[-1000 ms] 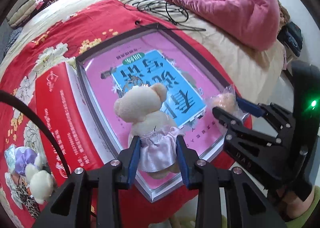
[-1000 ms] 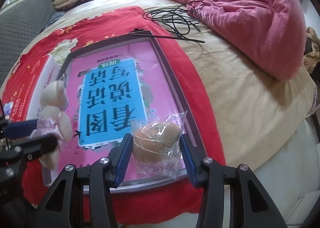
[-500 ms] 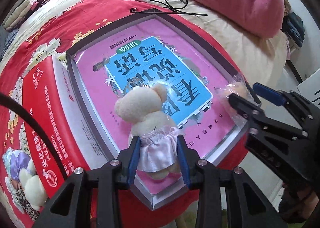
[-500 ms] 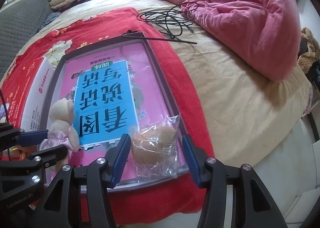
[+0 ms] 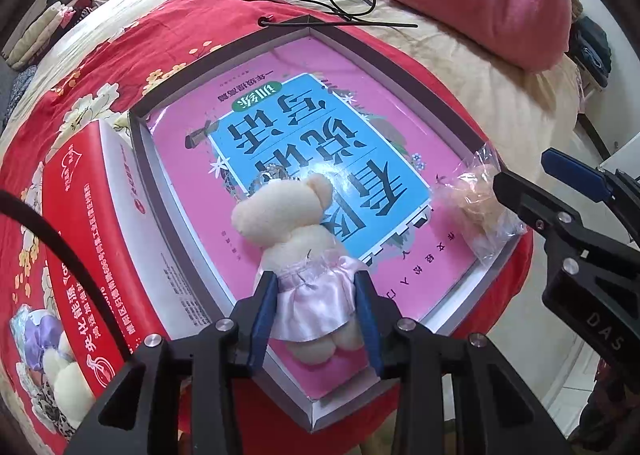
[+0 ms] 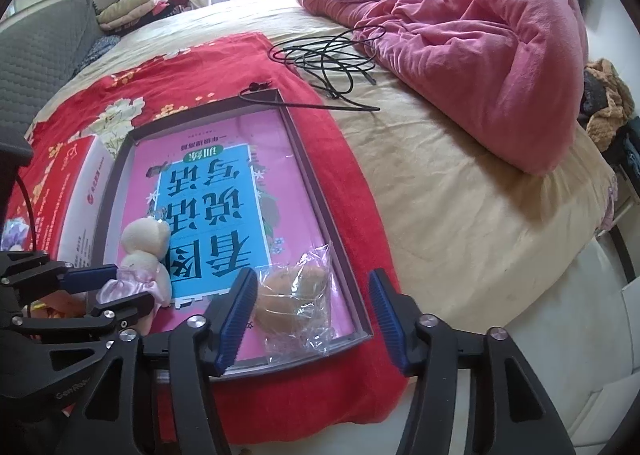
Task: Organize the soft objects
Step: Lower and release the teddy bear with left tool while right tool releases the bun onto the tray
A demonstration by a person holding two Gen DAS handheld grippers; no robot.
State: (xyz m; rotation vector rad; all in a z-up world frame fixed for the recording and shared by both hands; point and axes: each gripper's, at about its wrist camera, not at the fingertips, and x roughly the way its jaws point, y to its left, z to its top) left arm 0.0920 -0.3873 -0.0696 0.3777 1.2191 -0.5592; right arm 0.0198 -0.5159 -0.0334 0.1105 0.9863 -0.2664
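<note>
A cream teddy bear in a pink satin dress lies at the near left of a shallow grey-rimmed box lined with a pink and blue book. My left gripper is shut on the bear's dress; it also shows in the right wrist view, with the bear. A brown plush in a clear plastic bag lies in the box's near right corner, also seen from the left wrist. My right gripper is open, its fingers on either side of the bag and apart from it.
The box lies on a red floral cloth on a bed. A red carton lies left of the box, with more bagged plush toys beyond it. A black cable coil and a pink quilt lie further back.
My right gripper has opened wider and drawn back from the bagged plush, which now lies in the box. My left gripper still holds the bear, now low in the box.
</note>
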